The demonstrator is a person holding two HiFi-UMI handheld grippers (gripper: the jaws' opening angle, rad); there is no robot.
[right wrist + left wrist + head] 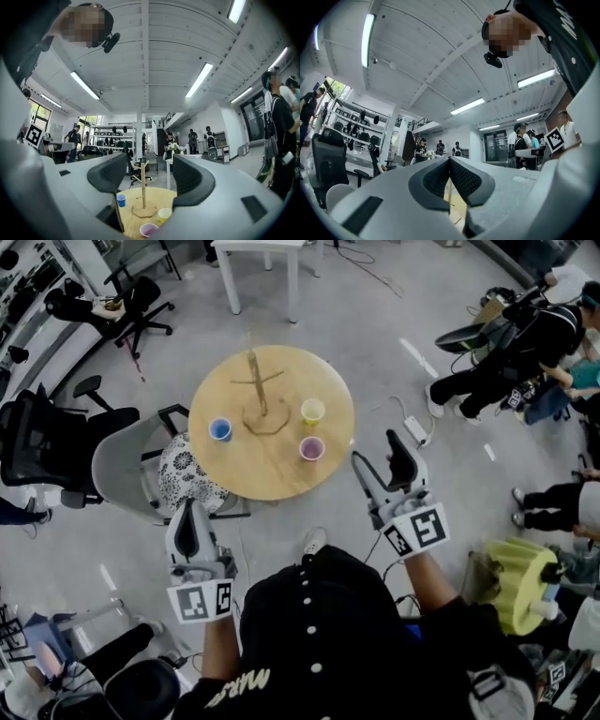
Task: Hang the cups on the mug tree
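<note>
A round wooden table (272,479) carries a wooden mug tree (258,390) with bare pegs. Three cups stand upright on the tabletop: a blue cup (220,429) left of the tree, a yellow cup (312,411) to its right, and a purple cup (311,448) nearer me. Both grippers are held short of the table's near edge. My left gripper (191,510) is shut, its pads meeting at the tip (449,160) with nothing between them. My right gripper (375,448) is open and empty. Between its jaws (150,180) I see the tree (143,187), blue cup (121,200), yellow cup (164,214) and purple cup (148,230).
A grey chair with a patterned cushion (183,474) sits against the table's left side. Black office chairs (42,442) stand farther left. A white table (262,259) is beyond. A power strip (415,430) lies on the floor at the right, near seated people (525,352).
</note>
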